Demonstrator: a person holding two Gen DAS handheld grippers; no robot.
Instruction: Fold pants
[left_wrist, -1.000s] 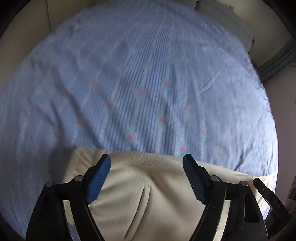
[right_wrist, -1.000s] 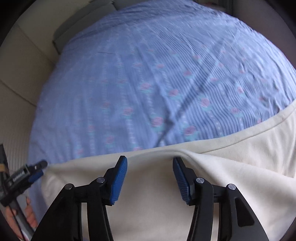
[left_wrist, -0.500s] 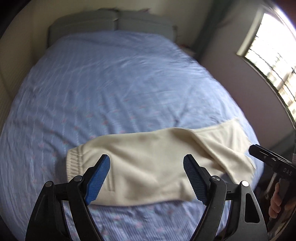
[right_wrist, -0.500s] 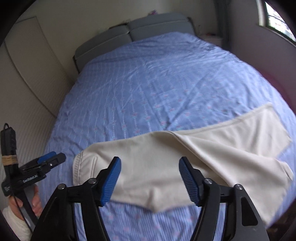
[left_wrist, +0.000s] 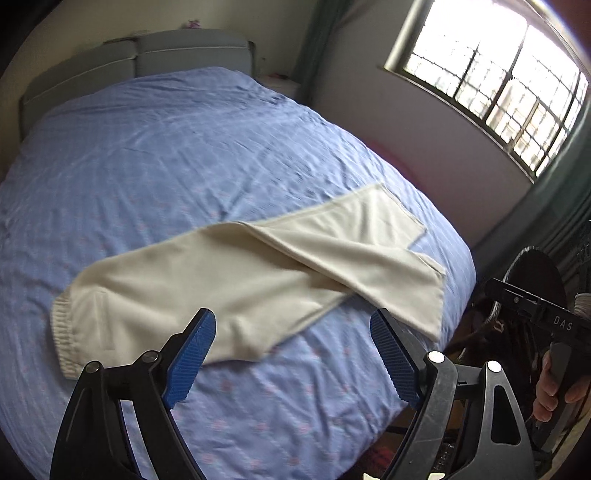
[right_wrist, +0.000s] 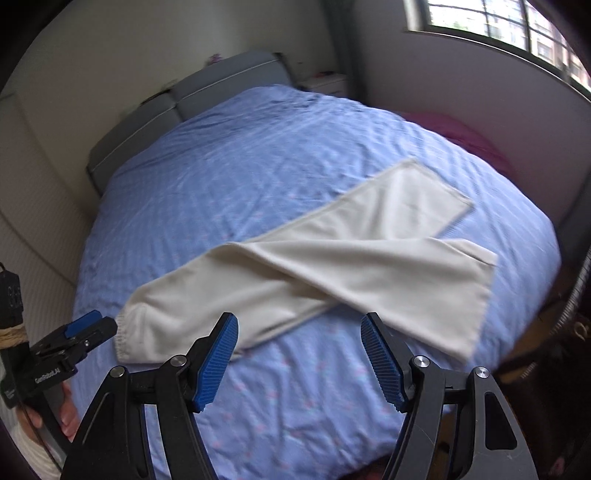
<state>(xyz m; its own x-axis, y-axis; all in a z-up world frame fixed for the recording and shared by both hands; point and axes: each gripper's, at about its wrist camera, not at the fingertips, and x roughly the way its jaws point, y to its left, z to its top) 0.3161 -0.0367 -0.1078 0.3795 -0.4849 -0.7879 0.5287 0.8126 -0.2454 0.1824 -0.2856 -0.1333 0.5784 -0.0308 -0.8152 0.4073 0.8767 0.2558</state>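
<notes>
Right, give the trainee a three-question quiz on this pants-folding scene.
1. True or false: the left tool is gripping the cream pants.
2. Multiple choice: how do the two pant legs lie? A) neatly stacked B) crossing each other C) hanging off the bed
3. Short answer: toward which side of the left wrist view does the elastic waistband lie?

Key:
1. False; both the left tool and the right tool are open, above the bed.
2. B
3. Left
</notes>
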